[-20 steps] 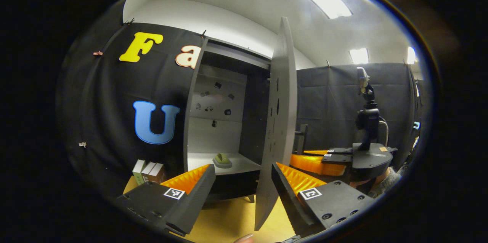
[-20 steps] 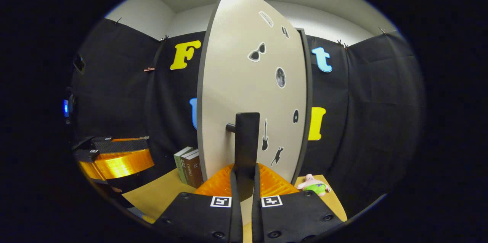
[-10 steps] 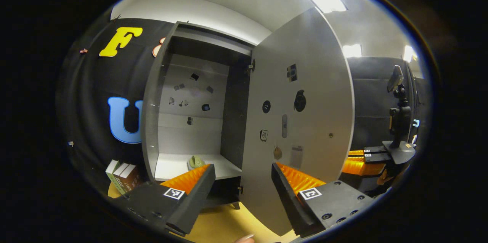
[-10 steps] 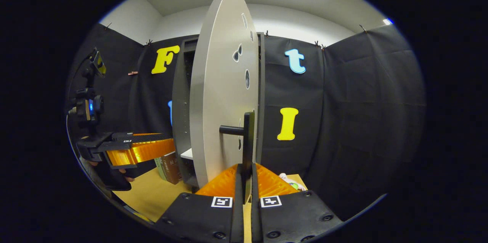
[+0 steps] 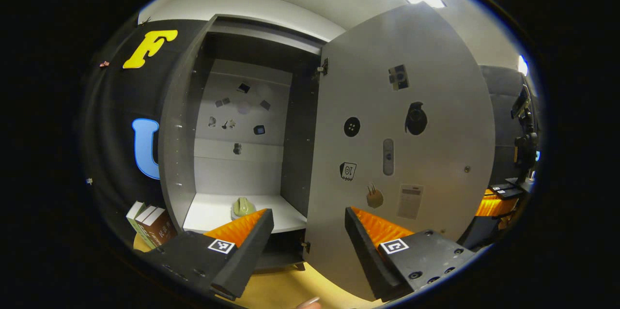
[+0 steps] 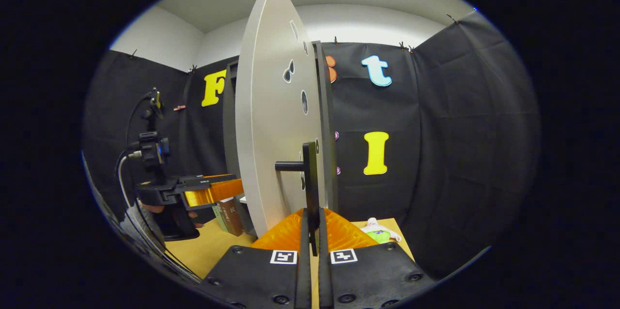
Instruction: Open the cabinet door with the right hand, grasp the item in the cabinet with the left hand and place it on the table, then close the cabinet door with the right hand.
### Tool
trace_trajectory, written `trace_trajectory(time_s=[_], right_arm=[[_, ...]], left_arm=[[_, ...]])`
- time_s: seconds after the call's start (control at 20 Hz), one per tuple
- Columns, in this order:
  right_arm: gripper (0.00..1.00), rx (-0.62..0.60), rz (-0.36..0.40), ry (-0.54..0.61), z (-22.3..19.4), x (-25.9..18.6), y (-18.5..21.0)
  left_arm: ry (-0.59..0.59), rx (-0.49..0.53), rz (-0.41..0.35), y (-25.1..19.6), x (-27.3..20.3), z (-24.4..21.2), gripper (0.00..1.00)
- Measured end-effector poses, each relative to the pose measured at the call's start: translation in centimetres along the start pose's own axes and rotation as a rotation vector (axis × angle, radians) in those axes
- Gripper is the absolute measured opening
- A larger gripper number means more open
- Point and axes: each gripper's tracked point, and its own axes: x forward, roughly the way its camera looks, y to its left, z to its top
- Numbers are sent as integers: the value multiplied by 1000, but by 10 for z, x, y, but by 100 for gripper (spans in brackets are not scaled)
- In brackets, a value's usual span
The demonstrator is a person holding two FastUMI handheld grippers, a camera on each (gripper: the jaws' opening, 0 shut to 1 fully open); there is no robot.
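Cabinet door swung wide, handle clamped in my right gripper

Left gripper view: my left gripper is spread wide, nothing between its fingers, held in front of the cabinet. The cabinet door stands open to the right of the opening, its inner face toward me, with several small stickers on it. The item, a small pale green object, sits on the white shelf at the bottom of the open compartment, near the front and just above my left finger in the picture. I cannot tell what the item is. More small stickers mark the back panel. Some books stand on the yellow table left of the cabinet.

Right gripper view: my right gripper is closed on the door's dark handle, both fingers pressing its vertical bar. The door is seen nearly edge-on, outer face toward me. The left gripper, with the hand that holds it, is to the left of the door, above the table. A small plush toy lies on the table right of the cabinet.
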Motion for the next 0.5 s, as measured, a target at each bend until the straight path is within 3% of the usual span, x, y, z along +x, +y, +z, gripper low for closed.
trace_trajectory(time_s=[0.2, 0.25, 0.45, 0.5], right_arm=[[8, 7, 82, 0, -1, -11, 2], [12, 10, 88, 1, -1, -12, 1], [11, -19, 0, 4, -6, -17, -33], [12, -26, -32, 16, -10, -17, -41]], left_arm=[[23, 46, 120, 37, 26, 6, 93], [34, 44, 144, 43, 33, 4, 93], [94, -4, 192, 68, 64, -5, 89], [118, -9, 204, 75, 73, -7, 93]])
